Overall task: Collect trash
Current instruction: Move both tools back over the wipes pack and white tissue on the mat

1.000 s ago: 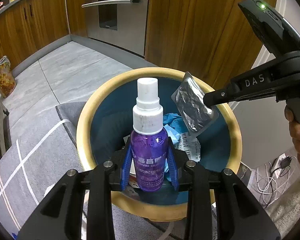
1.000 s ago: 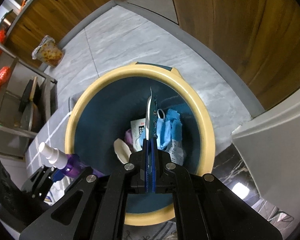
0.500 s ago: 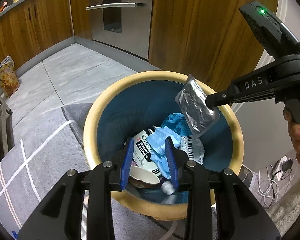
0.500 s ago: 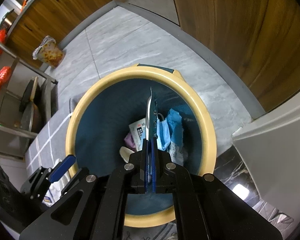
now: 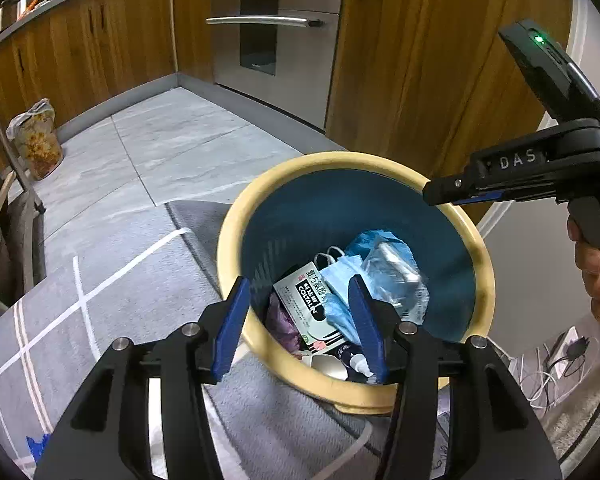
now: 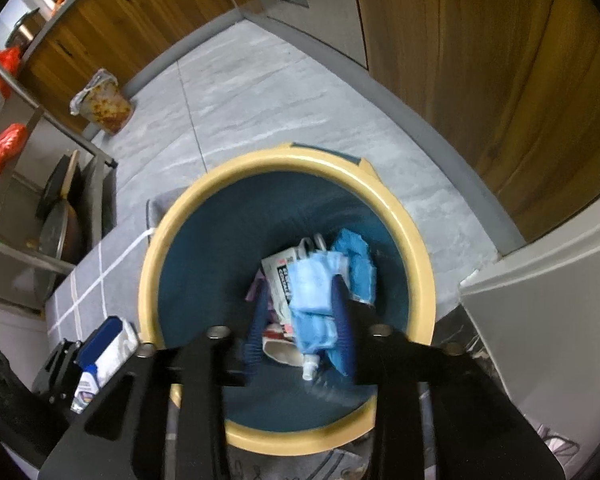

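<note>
Bin [image 5: 236, 216] contents blurred, half-hidden | left tool [image 5: 300, 324] spread, empty | right tool [image 6: 300, 320] parted, empty

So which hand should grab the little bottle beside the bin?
Probably left: the left gripper is open, empty and right next to the small bottle, while the right gripper hangs open over the middle of the bin.
</note>
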Action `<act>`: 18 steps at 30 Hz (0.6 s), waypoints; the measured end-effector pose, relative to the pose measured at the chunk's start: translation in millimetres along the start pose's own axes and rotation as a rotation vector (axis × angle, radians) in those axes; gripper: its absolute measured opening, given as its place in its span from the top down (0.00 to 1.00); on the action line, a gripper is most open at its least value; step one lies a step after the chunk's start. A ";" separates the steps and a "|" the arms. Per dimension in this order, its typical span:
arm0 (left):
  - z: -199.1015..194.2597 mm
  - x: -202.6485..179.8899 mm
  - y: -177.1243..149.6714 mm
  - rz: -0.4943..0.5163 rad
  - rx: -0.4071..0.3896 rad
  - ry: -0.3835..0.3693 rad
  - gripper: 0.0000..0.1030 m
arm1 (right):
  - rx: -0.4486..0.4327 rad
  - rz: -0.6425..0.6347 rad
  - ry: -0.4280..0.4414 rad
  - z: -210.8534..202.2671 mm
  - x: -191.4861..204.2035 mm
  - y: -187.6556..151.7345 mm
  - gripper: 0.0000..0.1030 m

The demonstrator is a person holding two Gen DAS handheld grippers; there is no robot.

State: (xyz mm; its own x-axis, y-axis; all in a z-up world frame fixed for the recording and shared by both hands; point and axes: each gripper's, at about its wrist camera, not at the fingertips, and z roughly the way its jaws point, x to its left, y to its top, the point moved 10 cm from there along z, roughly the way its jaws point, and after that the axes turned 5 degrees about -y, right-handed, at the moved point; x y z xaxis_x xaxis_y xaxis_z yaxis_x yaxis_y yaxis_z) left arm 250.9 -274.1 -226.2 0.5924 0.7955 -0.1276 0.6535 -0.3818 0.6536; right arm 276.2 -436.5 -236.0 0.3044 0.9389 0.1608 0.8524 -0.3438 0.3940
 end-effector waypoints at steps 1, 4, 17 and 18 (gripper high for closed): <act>-3.6 1.2 -0.1 -0.003 -0.004 0.010 0.42 | -0.009 0.001 -0.004 -2.6 -0.1 0.9 0.54; -16.9 4.1 1.7 -0.008 -0.033 0.034 0.29 | -0.038 0.017 -0.009 -11.6 -1.6 1.8 0.36; -80.2 26.6 -8.0 -0.065 -0.091 0.132 0.05 | -0.138 0.013 0.028 -52.9 19.7 -10.5 0.09; -85.1 28.1 -8.6 -0.067 -0.095 0.138 0.05 | -0.140 0.009 0.032 -54.7 21.5 -12.2 0.09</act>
State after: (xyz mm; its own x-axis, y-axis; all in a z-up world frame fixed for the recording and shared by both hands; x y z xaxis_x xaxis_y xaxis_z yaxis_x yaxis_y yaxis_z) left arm 221.9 -208.4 -171.9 0.4744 0.8773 -0.0733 0.6379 -0.2851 0.7154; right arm 249.1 -413.1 -187.9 0.2961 0.9355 0.1928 0.7813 -0.3533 0.5145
